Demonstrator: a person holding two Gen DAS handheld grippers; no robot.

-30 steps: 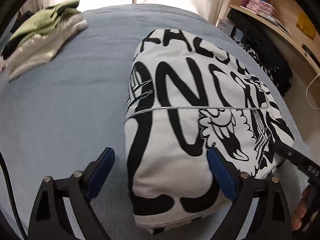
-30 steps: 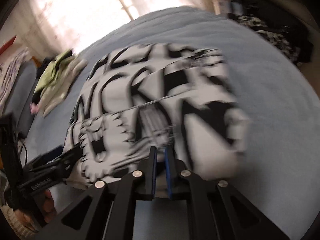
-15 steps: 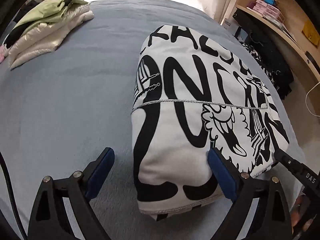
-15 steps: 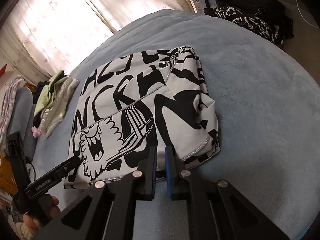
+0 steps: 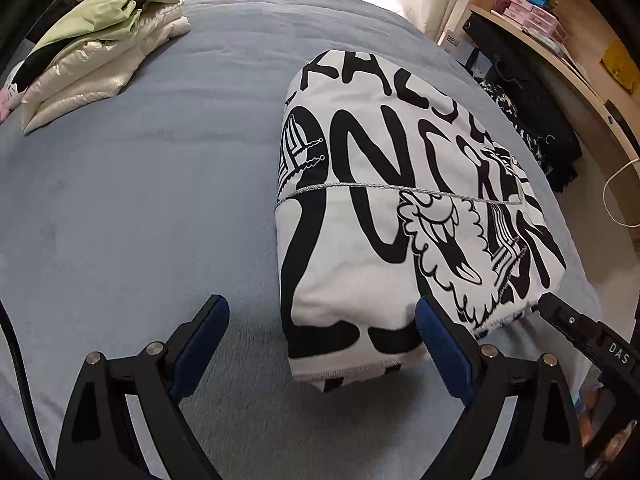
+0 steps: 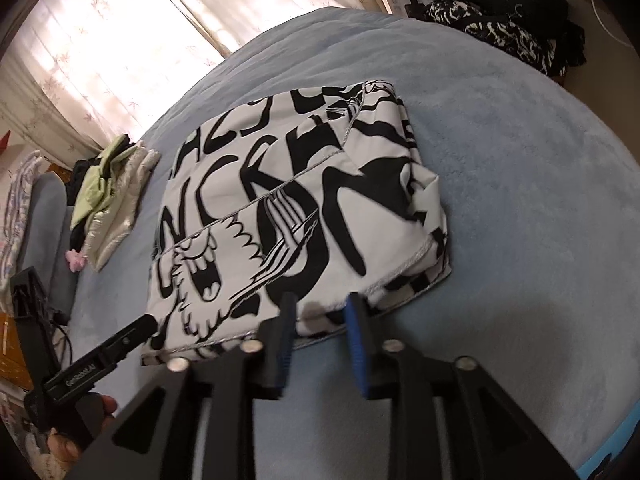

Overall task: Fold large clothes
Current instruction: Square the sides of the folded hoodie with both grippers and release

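Observation:
A white garment with bold black lettering and cartoon prints [image 5: 384, 216] lies folded into a thick rectangle on the blue-grey bed [image 5: 140, 200]. My left gripper [image 5: 322, 334] is open and empty, just short of the garment's near left corner. The garment also shows in the right wrist view [image 6: 296, 208]. My right gripper [image 6: 320, 320] is part open and empty at the garment's near edge. The other gripper's tip shows in the right wrist view [image 6: 120, 340], at the near left corner.
A folded pile of green and cream jackets [image 5: 92, 44] lies at the bed's far left; it also shows in the right wrist view [image 6: 108, 196]. Dark clothes [image 5: 532, 128] hang by a wooden shelf [image 5: 560, 52] beyond the bed's right edge. Curtains [image 6: 120, 40] cover the window.
My right gripper has opened and let go of the garment's near edge. Both grippers have drawn back a little from the folded garment.

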